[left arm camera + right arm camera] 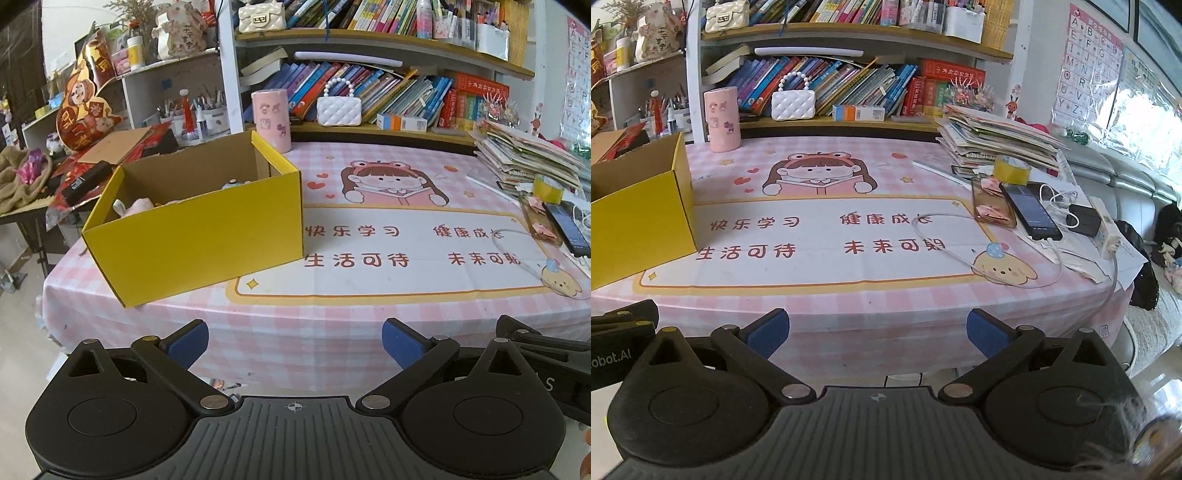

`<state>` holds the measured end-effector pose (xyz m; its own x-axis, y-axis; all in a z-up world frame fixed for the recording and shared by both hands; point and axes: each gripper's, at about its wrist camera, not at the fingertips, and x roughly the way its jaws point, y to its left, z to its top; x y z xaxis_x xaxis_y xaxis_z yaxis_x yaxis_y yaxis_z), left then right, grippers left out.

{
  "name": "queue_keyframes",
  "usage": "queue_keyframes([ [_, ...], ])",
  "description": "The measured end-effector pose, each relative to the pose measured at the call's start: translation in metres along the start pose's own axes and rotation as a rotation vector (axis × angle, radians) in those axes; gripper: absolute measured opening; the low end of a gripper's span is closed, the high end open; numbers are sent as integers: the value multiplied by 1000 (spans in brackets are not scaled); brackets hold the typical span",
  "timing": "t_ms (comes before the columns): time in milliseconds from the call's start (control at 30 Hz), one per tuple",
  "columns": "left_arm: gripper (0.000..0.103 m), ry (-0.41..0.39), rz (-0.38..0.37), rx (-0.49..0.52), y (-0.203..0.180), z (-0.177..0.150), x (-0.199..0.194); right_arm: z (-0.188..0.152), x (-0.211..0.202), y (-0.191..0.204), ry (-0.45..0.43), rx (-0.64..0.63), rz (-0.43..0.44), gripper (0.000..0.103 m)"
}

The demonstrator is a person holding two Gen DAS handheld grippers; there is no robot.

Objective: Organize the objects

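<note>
A yellow cardboard box (199,236) stands open on the left of the pink checked table mat (369,295). Small soft toys (136,206) lie inside it, mostly hidden by its wall. The box also shows at the left edge of the right wrist view (635,214). My left gripper (295,341) is open and empty, held at the table's front edge, right of the box. My right gripper (877,330) is open and empty at the front edge too, facing the mat's middle.
A pink cylinder (271,120) stands behind the box. A stack of books and papers (997,140), a yellow tape roll (1012,170), a phone (1032,212), a pink phone case (991,206), a charger and cables (1082,219) lie at the right. Bookshelves (849,81) line the back.
</note>
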<state>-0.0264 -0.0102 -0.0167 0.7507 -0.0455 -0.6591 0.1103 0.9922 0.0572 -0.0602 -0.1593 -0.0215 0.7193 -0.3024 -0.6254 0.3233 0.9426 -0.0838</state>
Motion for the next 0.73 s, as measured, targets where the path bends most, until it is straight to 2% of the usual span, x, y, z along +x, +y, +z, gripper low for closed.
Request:
queue_keyframes([
  [733, 103, 12, 25, -26, -2, 1, -1, -1, 2, 2, -1, -20, 1, 103],
])
